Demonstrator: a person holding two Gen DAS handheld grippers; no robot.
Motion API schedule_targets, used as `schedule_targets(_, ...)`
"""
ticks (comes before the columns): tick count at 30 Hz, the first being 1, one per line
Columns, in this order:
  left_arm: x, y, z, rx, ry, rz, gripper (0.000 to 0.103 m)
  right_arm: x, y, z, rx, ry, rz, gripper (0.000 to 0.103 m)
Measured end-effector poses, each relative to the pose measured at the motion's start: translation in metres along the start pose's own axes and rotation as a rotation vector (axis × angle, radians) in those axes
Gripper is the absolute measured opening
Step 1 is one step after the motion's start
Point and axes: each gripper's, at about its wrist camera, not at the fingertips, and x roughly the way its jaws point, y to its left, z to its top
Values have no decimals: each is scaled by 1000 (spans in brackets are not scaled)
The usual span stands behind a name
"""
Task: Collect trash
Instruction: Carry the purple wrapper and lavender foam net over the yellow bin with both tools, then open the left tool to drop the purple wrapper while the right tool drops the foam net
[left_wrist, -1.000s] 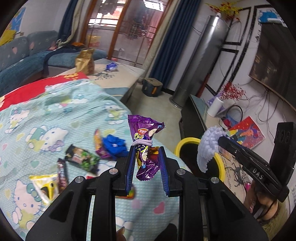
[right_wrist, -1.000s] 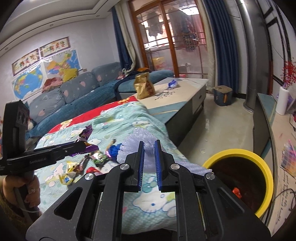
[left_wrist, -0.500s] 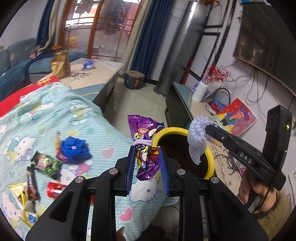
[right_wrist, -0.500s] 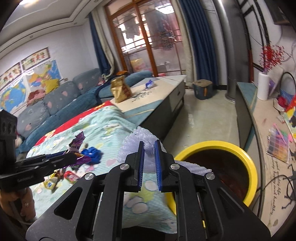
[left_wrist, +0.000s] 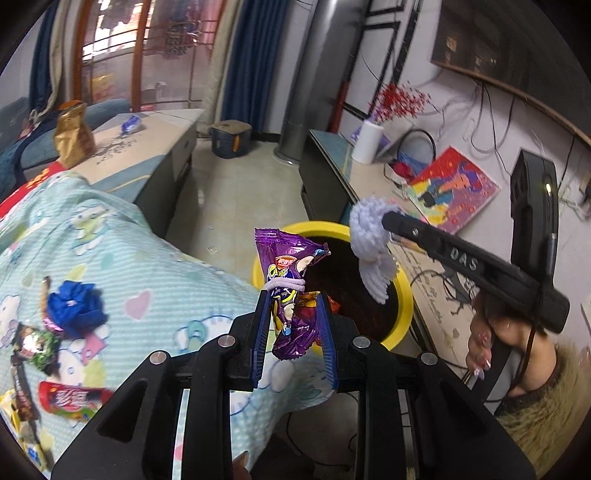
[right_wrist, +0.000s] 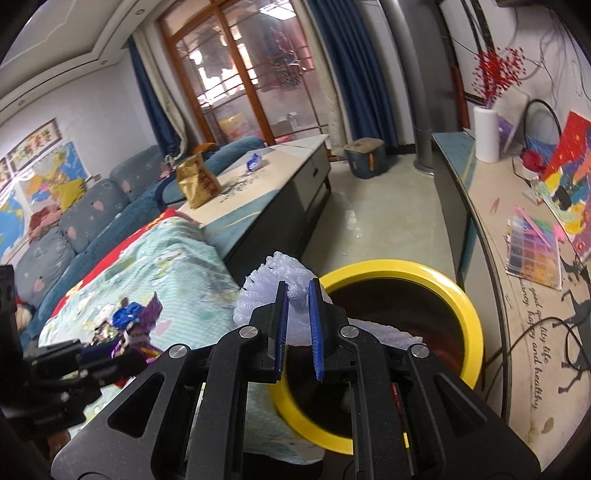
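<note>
I have the left gripper (left_wrist: 293, 328) clamped on a crinkled purple snack wrapper (left_wrist: 290, 291) and the right gripper (right_wrist: 297, 325) on white foam netting (right_wrist: 291, 280), both at the yellow-rimmed round bin (right_wrist: 458, 302). This looks like the drop step. Next I'd centre each over the opening and release.

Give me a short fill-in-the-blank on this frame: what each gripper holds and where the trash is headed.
1. The left gripper is shut on a ______ snack wrapper.
2. The right gripper pinches a piece of pale ______ packing foam.
3. The bin in front of both grippers has a ______ rim.
4. A blue crumpled wrapper lies on the ______-patterned cloth.

Missing words: purple; lilac; yellow; cartoon
</note>
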Motion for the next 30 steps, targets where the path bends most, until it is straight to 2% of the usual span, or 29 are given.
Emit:
schedule_targets(11,56,-25,-10,49,95,-83,25,17,-32,1,51,41,-25,7)
schedule_targets(18,90,-35,-18,59,146,-102,25,31,-48,1,87,71,-30,7)
schedule_targets(21,100,-34,-18,50,155,-118,27,34,-51,2,93,75,-38,12)
schedule_targets(22,103,-34,-17,48,149,-132,29,34,-52,3,97,75,-43,14)
schedule_targets(23,107,-35,-16,46,144,-142,46,34,-53,3,105,72,-50,16)
schedule_targets(24,109,-35,-15,47,142,-145,68,33,-55,3,117,69,-54,22)
schedule_targets(25,111,-35,-15,49,136,-143,73,33,-56,3,124,68,-59,27)
schedule_targets(28,110,-34,-15,48,122,-157,74,28,-59,1,123,61,-80,40)
schedule_targets(30,106,-33,-14,41,107,-152,84,25,-57,-1,113,59,-96,42)
